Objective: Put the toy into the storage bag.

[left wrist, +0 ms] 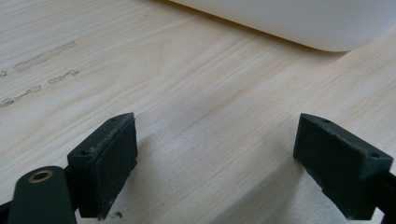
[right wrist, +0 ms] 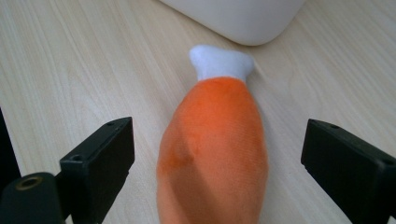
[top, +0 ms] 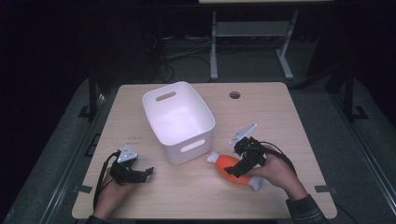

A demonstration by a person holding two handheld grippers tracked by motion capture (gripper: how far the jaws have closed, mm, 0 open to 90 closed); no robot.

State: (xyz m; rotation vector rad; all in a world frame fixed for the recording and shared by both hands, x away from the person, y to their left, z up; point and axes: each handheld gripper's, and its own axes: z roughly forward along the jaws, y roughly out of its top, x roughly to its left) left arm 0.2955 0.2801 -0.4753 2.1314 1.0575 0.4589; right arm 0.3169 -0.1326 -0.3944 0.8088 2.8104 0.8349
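White bin is sitting upright at centre of the light wood worktop, open top up, a handle slot in each short wall. Orange plush toy with white ends is lying on its side at lower right of centre in the high view, just beside the bin's near corner, one white end pointing toward it.

Right gripper is hovering over the toy, held in the right hand. In the right gripper view its fingers are standing spread wide, one on each side of the orange body, not touching it.

Left gripper is resting low at lower left of the high view, well apart from the toy. Its fingers are spread over bare worktop, the bin's wall showing at upper right of that frame.
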